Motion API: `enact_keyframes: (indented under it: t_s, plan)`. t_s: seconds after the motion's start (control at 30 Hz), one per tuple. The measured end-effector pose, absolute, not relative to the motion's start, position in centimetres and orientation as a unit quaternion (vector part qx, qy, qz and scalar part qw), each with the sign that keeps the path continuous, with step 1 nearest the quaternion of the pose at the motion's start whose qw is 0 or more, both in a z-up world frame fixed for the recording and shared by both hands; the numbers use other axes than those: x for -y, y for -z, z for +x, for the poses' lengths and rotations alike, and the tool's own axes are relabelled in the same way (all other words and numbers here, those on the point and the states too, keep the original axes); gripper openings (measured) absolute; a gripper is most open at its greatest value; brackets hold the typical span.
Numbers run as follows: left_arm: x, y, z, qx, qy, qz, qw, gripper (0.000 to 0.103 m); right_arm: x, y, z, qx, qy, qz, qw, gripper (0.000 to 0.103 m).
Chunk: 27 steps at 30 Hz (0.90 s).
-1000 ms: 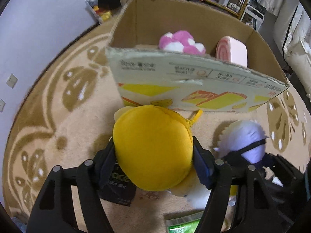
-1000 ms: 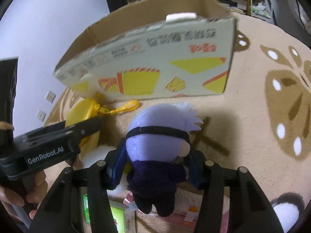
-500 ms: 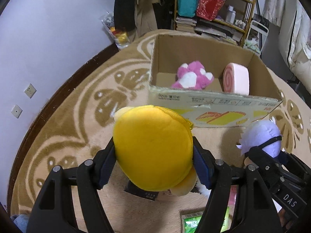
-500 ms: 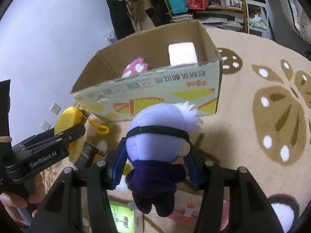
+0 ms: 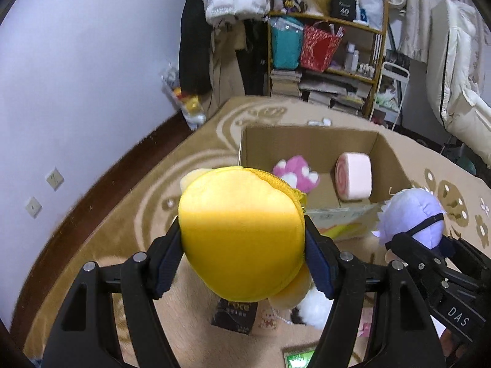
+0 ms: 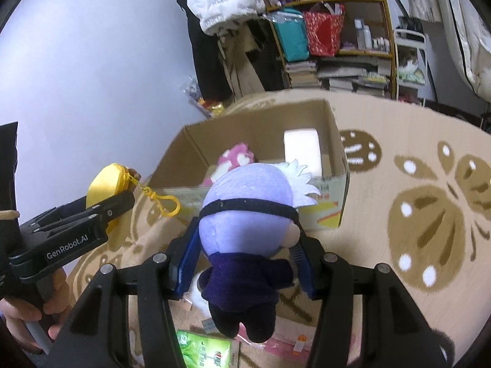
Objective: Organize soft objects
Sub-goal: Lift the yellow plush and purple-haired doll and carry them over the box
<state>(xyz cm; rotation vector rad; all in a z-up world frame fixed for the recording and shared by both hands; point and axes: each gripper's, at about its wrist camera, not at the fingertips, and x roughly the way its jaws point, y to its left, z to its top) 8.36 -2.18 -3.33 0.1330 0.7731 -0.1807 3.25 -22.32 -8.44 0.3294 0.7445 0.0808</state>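
Observation:
My left gripper [image 5: 242, 245] is shut on a round yellow plush pouch [image 5: 239, 233] with a yellow clip [image 6: 165, 202], held high above the rug. My right gripper [image 6: 245, 257] is shut on a plush doll [image 6: 245, 214] with a pale lilac head, black blindfold and dark purple body; it also shows in the left wrist view [image 5: 411, 217]. Ahead and below stands an open cardboard box [image 5: 389, 159]. Inside it lie a pink-and-white paw plush [image 5: 294, 174] and a pink roll-shaped plush [image 5: 353, 181].
A beige rug with brown patterns [image 6: 429, 214] covers the floor. Below the grippers lie a black packet [image 5: 236, 312], a white fluffy toy [image 5: 313, 309] and a green packet [image 6: 205, 349]. A cluttered shelf [image 5: 331, 49] and hanging clothes stand behind the box. A white wall [image 5: 76, 76] is on the left.
Both grippers have risen well above the box with their toys still held. The box looks smaller and lower, and its inside is now open to view.

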Motion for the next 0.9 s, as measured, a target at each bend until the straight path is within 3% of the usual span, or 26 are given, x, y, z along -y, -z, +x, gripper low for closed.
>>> enact_keyframes:
  t_s: [0.37,0.9]
  plan:
    - [4.2,0.7,9.2,-0.329,0.104,0.087,0.935,0.071,22.9,6.3,5.0,-0.326,-0.048,0.164,0.930,0.058]
    - [5.6,1.0,13.2,-0.333,0.118,0.085,0.932,0.071,24.6,6.2,8.4,-0.308,-0.046,0.171,0.935,0.058]
